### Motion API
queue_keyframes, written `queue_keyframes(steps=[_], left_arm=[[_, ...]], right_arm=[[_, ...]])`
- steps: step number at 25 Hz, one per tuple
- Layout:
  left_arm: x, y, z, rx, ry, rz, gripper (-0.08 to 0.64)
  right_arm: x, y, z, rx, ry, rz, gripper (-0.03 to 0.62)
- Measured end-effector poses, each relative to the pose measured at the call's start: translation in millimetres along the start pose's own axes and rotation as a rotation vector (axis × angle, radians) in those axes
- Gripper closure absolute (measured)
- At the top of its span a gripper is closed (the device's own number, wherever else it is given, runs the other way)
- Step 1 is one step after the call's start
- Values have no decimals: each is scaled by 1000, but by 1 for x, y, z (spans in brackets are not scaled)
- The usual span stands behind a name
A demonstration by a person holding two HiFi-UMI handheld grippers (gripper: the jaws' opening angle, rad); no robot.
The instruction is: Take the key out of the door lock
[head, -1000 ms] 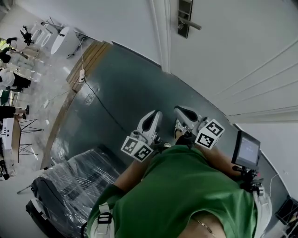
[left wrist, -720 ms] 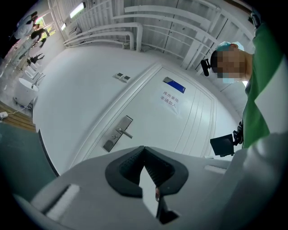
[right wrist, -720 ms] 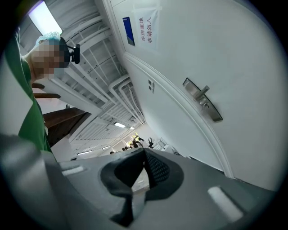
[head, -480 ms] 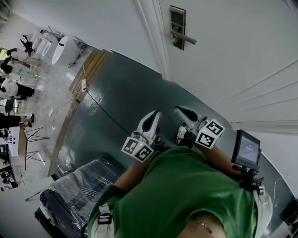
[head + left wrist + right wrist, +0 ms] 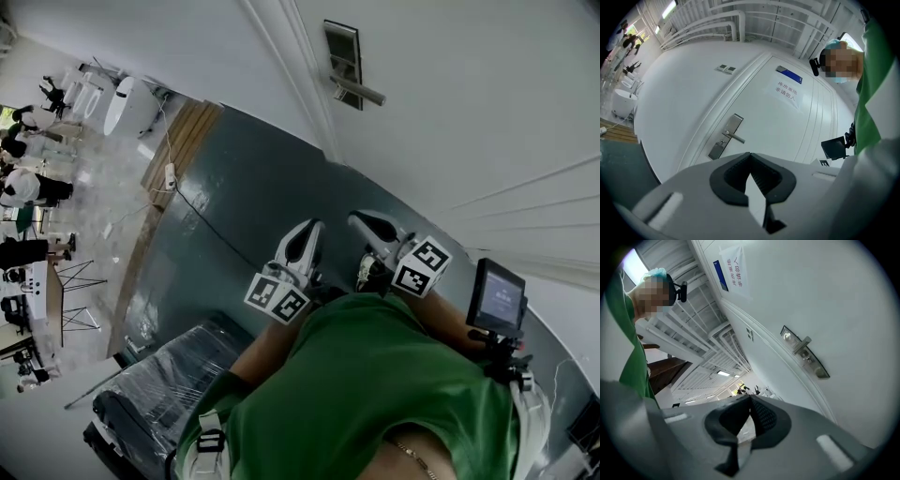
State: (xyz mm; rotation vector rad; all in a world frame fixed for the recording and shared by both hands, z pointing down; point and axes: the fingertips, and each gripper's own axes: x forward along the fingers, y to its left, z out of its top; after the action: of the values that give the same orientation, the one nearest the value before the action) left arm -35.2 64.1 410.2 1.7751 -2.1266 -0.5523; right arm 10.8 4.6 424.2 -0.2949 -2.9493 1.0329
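In the head view the lock plate (image 5: 343, 52) sits at the door's (image 5: 469, 103) left edge, just beside the door frame (image 5: 300, 66), with the lever handle (image 5: 359, 91) sticking out of it. The key is too small to pick out here. The left gripper (image 5: 307, 229) and right gripper (image 5: 362, 221) hang side by side over the floor, well short of the door. In the left gripper view the jaws are closed tip to tip with nothing between them. Above them a small dark bit on the plate just under the lever is probably the key (image 5: 721, 141). In the right gripper view the jaws likewise meet at their tips and are empty, and the plate stands well apart, with a glint below its lever. By my judgement the key will be light, stiff, thin and smooth metal, apt to slip from the pads. It should be taken by the flat head that stands out of the plate, squarely across its faces. It should then be drawn straight out along its shaft, after turning it to the release position if it binds.
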Motion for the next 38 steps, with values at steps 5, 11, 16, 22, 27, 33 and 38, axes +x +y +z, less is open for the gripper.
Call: queue_keyframes(steps=[5, 11, 16, 22, 27, 33, 38], left_arm=[[29, 4, -1, -8, 9, -9, 560], [50, 14, 5, -16, -3, -28, 560], [73, 27, 9, -32, -2, -61, 560], [90, 81, 7, -49, 23, -125, 560], [120, 139, -2, -63, 60, -177, 560], [157, 123, 30, -85, 94, -230, 560], [173, 155, 24, -82, 132, -283, 560]], right_arm=[[0, -24, 15, 3, -4, -19, 589], [3, -37, 26, -20, -7, -48, 589], [12, -50, 39, -60, -14, -83, 589], [50, -77, 24, -77, -45, -155, 589], [89, -115, 10, -84, -73, -214, 589], [82, -109, 69, -94, -100, -290, 589], [108, -130, 54, -137, -132, -363, 589]])
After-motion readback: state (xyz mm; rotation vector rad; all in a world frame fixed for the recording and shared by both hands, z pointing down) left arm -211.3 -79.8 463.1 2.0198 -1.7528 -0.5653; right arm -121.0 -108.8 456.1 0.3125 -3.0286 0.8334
